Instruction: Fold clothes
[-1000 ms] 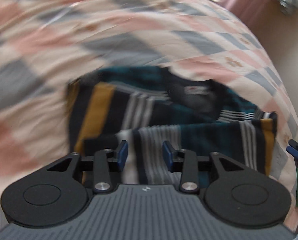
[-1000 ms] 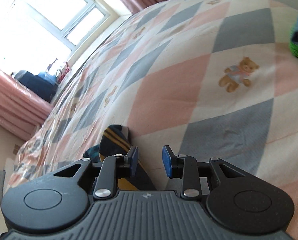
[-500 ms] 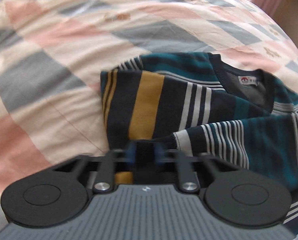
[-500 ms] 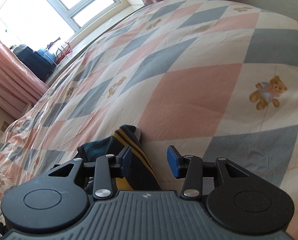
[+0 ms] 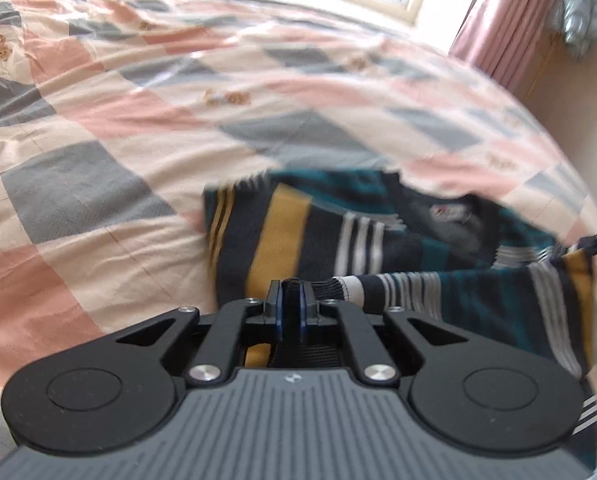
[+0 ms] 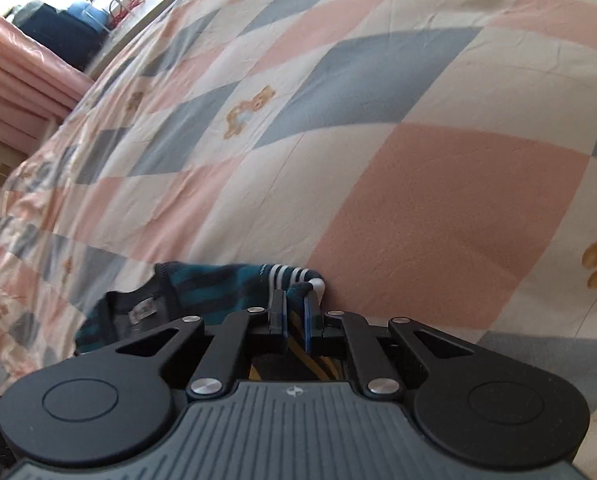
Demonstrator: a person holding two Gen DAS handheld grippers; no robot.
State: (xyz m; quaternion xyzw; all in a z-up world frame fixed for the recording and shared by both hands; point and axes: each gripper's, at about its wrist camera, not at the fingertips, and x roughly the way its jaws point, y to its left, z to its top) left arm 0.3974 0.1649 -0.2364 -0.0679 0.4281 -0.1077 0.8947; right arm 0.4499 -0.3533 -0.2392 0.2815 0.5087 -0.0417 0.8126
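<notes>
A striped sweater (image 5: 338, 240) lies partly folded on the bed (image 5: 98, 160), over a checked quilt printed with bears. The left gripper (image 5: 291, 308) has its fingers (image 5: 303, 308) closed on a dark edge of the sweater's near hem, the cloth pinched between the blue pads. The right gripper (image 6: 294, 320) clamps another edge of the sweater (image 6: 218, 284), a striped fold bunched between and just above its fingers (image 6: 309, 320).

Right gripper (image 6: 294, 312), seemingly pinching striped sweater (image 6: 218, 284)
</notes>
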